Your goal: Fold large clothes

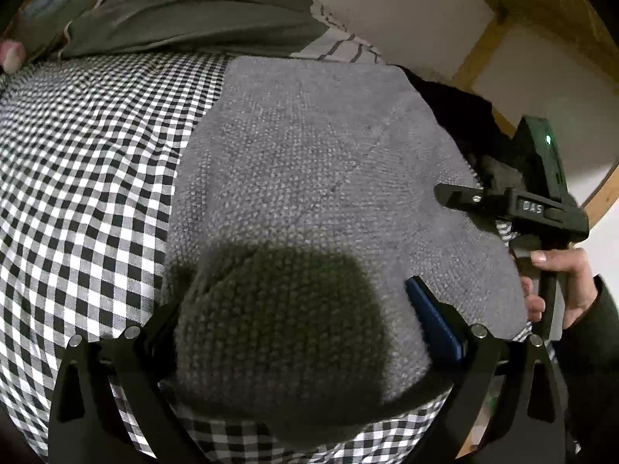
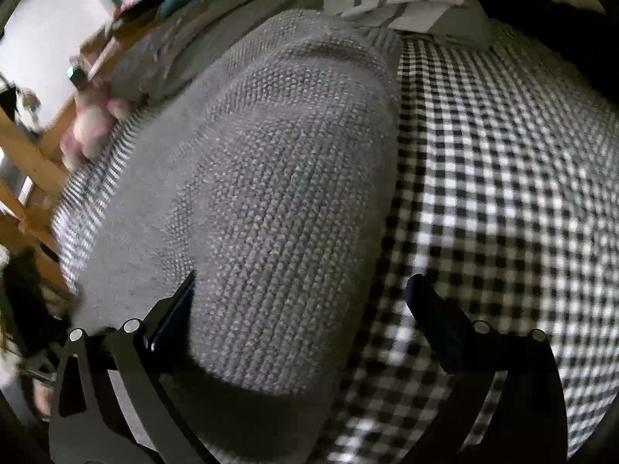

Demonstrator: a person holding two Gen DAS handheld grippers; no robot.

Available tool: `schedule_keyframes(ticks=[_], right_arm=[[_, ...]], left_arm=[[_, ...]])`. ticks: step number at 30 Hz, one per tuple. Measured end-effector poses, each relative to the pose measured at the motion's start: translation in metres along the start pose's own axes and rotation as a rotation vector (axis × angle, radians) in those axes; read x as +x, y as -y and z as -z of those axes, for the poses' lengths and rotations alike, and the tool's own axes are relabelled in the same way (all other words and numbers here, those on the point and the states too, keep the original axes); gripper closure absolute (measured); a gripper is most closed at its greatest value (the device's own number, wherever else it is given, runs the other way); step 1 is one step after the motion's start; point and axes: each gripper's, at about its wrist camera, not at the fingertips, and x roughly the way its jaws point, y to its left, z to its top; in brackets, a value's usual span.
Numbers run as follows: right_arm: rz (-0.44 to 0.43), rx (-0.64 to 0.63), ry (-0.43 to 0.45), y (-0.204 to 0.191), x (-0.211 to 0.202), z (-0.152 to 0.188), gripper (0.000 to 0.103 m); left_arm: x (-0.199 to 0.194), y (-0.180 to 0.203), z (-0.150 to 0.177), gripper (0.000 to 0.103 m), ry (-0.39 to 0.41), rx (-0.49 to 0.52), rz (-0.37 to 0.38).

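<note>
A grey knitted sweater (image 1: 309,147) lies on a bed with a black-and-white checked cover (image 1: 85,147). My left gripper (image 1: 298,301) is open, its fingers wide apart around a raised, shadowed bulge of the knit. The blue pad (image 1: 433,317) of one finger stands just clear of the fabric. My right gripper (image 1: 445,192), held by a hand (image 1: 561,270), sits at the sweater's right edge. In the right wrist view, the right gripper (image 2: 301,290) is open over a rolled fold of the sweater (image 2: 294,178) that leans against the left finger.
An olive-green garment (image 1: 185,11) and a white striped cloth (image 1: 340,46) lie at the far end of the bed. A black item (image 1: 456,104) sits beyond the sweater. A wooden frame (image 1: 503,19) runs along the white wall. A blurred hand (image 2: 89,127) shows at the bed's edge.
</note>
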Motion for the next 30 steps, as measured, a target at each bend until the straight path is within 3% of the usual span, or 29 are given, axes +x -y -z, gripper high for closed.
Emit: schedule_keyframes(ticks=[5, 9, 11, 14, 17, 23, 30], right_arm=[[-0.276, 0.137, -0.073, 0.034, -0.018, 0.018, 0.003], [-0.430, 0.134, -0.144, 0.035, -0.001, 0.037, 0.003], [-0.429, 0.141, -0.135, 0.033, 0.001, 0.042, 0.003], [-0.421, 0.155, -0.135, 0.035, 0.003, 0.039, 0.002], [-0.411, 0.154, -0.138, 0.037, 0.004, 0.042, 0.002], [-0.415, 0.156, -0.117, 0.025, 0.015, 0.044, 0.002], [-0.503, 0.188, -0.089, 0.031, 0.009, 0.042, 0.003]], left_arm=[[-0.042, -0.014, 0.014, 0.005, 0.069, -0.153, 0.138], [-0.071, -0.024, 0.037, 0.005, 0.182, -0.280, 0.218], [-0.071, -0.025, 0.043, 0.005, 0.166, -0.341, 0.244], [-0.057, -0.031, 0.055, 0.005, 0.061, -0.478, 0.280], [-0.033, -0.036, 0.063, 0.005, -0.035, -0.543, 0.296], [-0.020, -0.043, 0.055, 0.005, -0.068, -0.631, 0.376], [-0.034, -0.038, 0.028, 0.005, -0.092, -0.675, 0.475]])
